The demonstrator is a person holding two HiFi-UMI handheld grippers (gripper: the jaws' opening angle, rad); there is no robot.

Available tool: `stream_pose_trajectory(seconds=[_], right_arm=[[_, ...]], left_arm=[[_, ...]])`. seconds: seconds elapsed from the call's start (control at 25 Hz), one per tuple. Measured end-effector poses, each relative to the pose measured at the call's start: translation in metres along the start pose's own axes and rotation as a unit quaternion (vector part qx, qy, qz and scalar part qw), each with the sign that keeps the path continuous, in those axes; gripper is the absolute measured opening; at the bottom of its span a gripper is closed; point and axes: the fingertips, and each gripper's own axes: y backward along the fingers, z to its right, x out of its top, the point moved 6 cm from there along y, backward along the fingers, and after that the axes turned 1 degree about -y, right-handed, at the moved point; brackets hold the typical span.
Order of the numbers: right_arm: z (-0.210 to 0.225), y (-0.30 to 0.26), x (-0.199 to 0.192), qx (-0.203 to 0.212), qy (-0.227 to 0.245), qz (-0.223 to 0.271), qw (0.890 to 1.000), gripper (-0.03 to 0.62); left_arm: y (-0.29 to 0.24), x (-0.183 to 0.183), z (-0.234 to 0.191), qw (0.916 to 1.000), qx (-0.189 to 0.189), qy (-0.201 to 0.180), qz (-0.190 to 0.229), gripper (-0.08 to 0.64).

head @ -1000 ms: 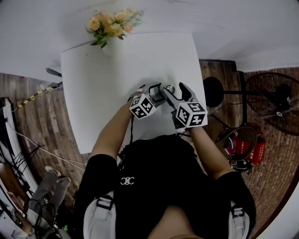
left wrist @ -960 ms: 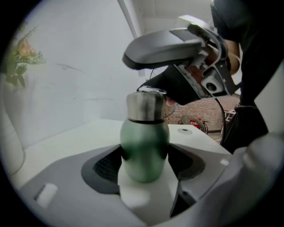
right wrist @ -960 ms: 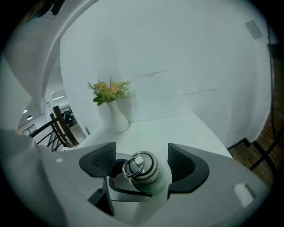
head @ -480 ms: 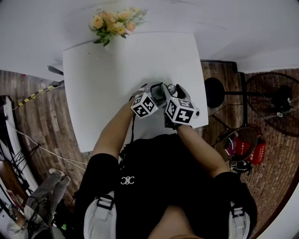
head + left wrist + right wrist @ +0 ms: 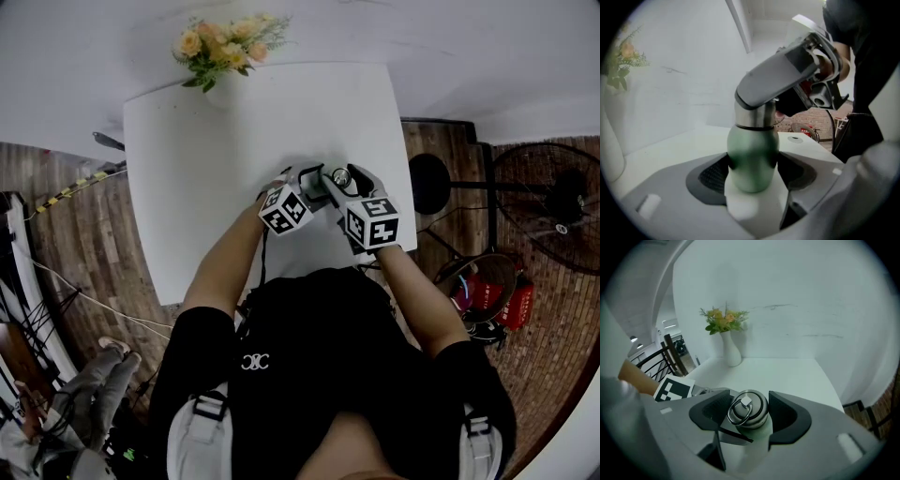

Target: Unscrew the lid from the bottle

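A green bottle (image 5: 752, 154) with a steel lid (image 5: 749, 409) stands upright over the near right part of the white table (image 5: 234, 131). My left gripper (image 5: 752, 165) is shut on the bottle's green body, one pad on each side. My right gripper (image 5: 749, 414) comes in from above and sits on the lid, its dark pads against both sides of the cap. The ring on top of the lid shows between them. In the head view both grippers meet at the bottle (image 5: 340, 177), the left gripper (image 5: 314, 184) beside the right gripper (image 5: 349, 183).
A white vase of orange flowers (image 5: 225, 45) stands at the table's far edge. Right of the table on the wood floor are a black stool (image 5: 428, 183), a fan (image 5: 553, 202) and a red object (image 5: 492, 295). Dark chairs (image 5: 661, 357) stand to the left.
The right gripper's jaws have narrowed from wide apart onto the lid, and its marker cube has swung left and back a little. The left gripper and the bottle have stayed put.
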Motion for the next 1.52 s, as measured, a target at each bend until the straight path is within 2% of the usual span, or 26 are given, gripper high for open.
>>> stream_pose_trajectory(seconds=[0.12, 0.2, 0.28, 0.36, 0.44, 0.6, 0.68, 0.76, 0.84, 0.88, 0.92, 1.0, 1.12, 1.2, 1.28, 1.32, 1.36, 1.4, 1.44, 1.48, 1.52], right_arm=[[0.003, -0.001, 0.002, 0.057, 0.048, -0.014, 0.997, 0.265], [0.004, -0.004, 0.003, 0.099, 0.085, -0.025, 0.991, 0.265], [0.006, -0.005, 0.004, 0.145, 0.126, -0.038, 0.981, 0.265], [0.007, -0.007, 0.005, 0.191, 0.171, -0.051, 0.965, 0.265], [0.008, -0.008, 0.007, 0.237, 0.217, -0.065, 0.945, 0.265], [0.008, -0.012, 0.01, 0.314, 0.298, -0.098, 0.896, 0.265], [0.007, -0.014, 0.011, 0.342, 0.34, -0.12, 0.868, 0.265], [0.004, -0.016, 0.013, 0.368, 0.382, -0.144, 0.835, 0.265], [0.002, -0.018, 0.012, 0.388, 0.436, -0.181, 0.792, 0.265], [0.002, -0.019, 0.01, 0.395, 0.469, -0.203, 0.764, 0.265], [-0.001, -0.019, 0.009, 0.399, 0.507, -0.223, 0.731, 0.265], [-0.009, -0.02, 0.009, 0.402, 0.589, -0.255, 0.653, 0.266], [-0.015, -0.019, 0.004, 0.388, 0.699, -0.292, 0.525, 0.267], [-0.02, -0.017, 0.001, 0.372, 0.757, -0.3, 0.444, 0.267], [-0.024, -0.015, -0.004, 0.351, 0.809, -0.296, 0.367, 0.266], [-0.025, -0.014, -0.006, 0.34, 0.83, -0.29, 0.334, 0.267], [-0.026, -0.013, -0.009, 0.33, 0.846, -0.284, 0.307, 0.267], [-0.026, -0.012, -0.011, 0.324, 0.856, -0.279, 0.291, 0.267], [-0.026, -0.012, -0.012, 0.321, 0.861, -0.273, 0.285, 0.267], [-0.026, -0.012, -0.012, 0.32, 0.861, -0.269, 0.289, 0.267], [-0.026, -0.012, -0.011, 0.321, 0.857, -0.263, 0.305, 0.267]], left_arm=[[0.0, 0.0, 0.0, 1.0, 0.0, -0.001, -0.001, 0.38], [0.0, 0.0, -0.001, 1.0, 0.0, 0.0, -0.002, 0.38], [0.0, 0.0, -0.001, 1.0, 0.0, 0.0, -0.004, 0.38], [0.0, 0.0, 0.0, 1.0, 0.0, -0.001, -0.005, 0.38], [0.0, 0.0, 0.0, 1.0, 0.001, -0.001, -0.006, 0.38], [0.0, 0.001, 0.0, 1.0, 0.003, 0.002, -0.009, 0.38], [0.0, 0.002, 0.0, 0.9999, 0.004, 0.003, -0.011, 0.38], [0.0, 0.002, 0.001, 0.9999, 0.004, 0.003, -0.012, 0.38], [-0.001, 0.002, 0.001, 0.9999, 0.003, 0.003, -0.015, 0.38], [-0.001, 0.002, 0.001, 0.9999, 0.004, 0.004, -0.016, 0.38], [0.0, 0.003, 0.001, 0.9998, 0.004, 0.004, -0.017, 0.38], [0.001, 0.003, 0.001, 0.9998, 0.007, 0.005, -0.02, 0.38], [0.001, 0.004, 0.002, 0.9997, 0.009, 0.005, -0.023, 0.38], [0.0, 0.004, 0.002, 0.9996, 0.01, 0.006, -0.025, 0.38], [0.001, 0.004, 0.001, 0.9996, 0.011, 0.007, -0.026, 0.38], [0.001, 0.004, 0.001, 0.9996, 0.011, 0.008, -0.027, 0.38], [0.001, 0.003, 0.001, 0.9995, 0.011, 0.008, -0.027, 0.38], [0.001, 0.003, 0.002, 0.9995, 0.011, 0.008, -0.027, 0.38], [0.001, 0.003, 0.002, 0.9995, 0.011, 0.008, -0.027, 0.38], [0.001, 0.003, 0.002, 0.9995, 0.011, 0.008, -0.027, 0.38], [0.002, 0.003, 0.002, 0.9995, 0.011, 0.008, -0.028, 0.38]])
